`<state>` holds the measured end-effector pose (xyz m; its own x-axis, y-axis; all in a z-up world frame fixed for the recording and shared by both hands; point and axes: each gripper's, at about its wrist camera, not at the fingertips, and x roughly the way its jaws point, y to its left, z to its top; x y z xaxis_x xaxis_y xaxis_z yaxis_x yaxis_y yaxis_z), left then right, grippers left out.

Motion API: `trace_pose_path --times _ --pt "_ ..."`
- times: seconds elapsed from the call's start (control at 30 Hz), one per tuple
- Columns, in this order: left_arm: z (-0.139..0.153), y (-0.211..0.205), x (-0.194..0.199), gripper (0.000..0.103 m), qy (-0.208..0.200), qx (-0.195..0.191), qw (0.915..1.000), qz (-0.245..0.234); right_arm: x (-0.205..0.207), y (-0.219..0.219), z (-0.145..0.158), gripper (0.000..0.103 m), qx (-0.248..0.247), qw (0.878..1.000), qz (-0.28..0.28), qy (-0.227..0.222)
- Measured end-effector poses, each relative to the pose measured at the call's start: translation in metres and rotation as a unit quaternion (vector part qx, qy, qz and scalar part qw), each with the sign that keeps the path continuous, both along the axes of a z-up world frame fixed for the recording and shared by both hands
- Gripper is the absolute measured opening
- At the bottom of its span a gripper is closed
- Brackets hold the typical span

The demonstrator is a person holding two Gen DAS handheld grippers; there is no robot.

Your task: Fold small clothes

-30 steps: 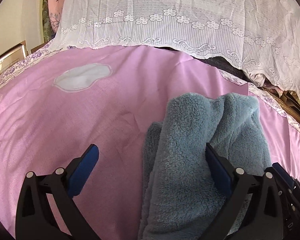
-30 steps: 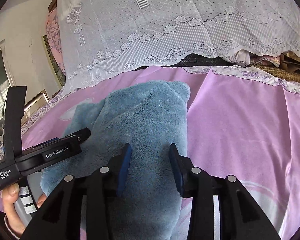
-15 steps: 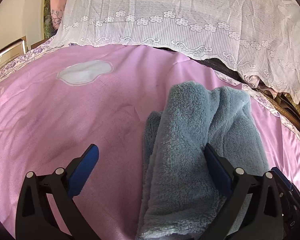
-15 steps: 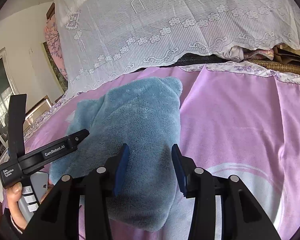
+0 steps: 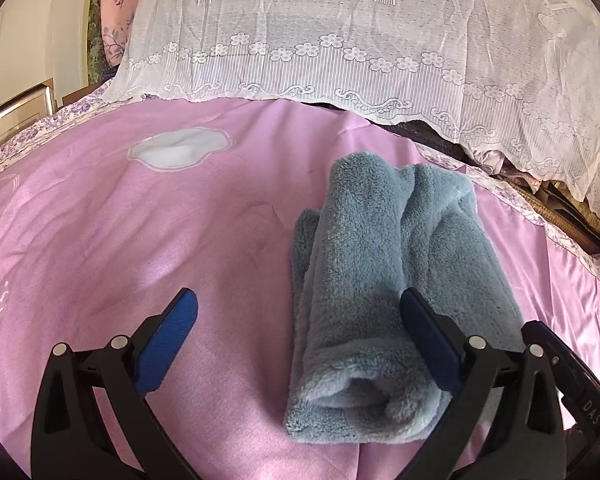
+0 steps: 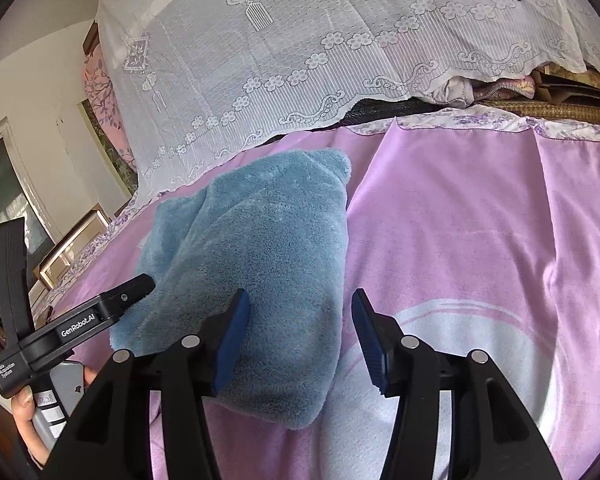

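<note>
On my left, the left gripper (image 5: 298, 316) hangs with its blue pads spread wide over the pink satin bedsheet (image 5: 140, 240), pinching nothing. The folded blue-grey fleece garment (image 5: 384, 280) lies on the sheet, partly between the pads, its right side by the right pad. My right gripper (image 6: 300, 320) is opening above the fleece's near end, off the fabric.
</note>
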<state>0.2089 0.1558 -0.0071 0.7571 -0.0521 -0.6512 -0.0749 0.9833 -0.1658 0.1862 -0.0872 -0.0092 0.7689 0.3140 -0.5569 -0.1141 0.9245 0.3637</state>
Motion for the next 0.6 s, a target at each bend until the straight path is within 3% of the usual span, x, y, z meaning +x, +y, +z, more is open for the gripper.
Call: trace_pose_path --times 0.27,0.6 --pt "0.003 0.016 -0.011 0.098 0.013 -0.08 0.9963 -0.03 -0.001 -0.022 -0.004 0.065 0.063 0.998 -0.011 0.015" --pt "-0.015 0.015 0.008 0.099 0.047 -0.117 0.9906 -0.055 0.016 -0.031 -0.025 0.079 0.145 0.988 -0.004 0.05"
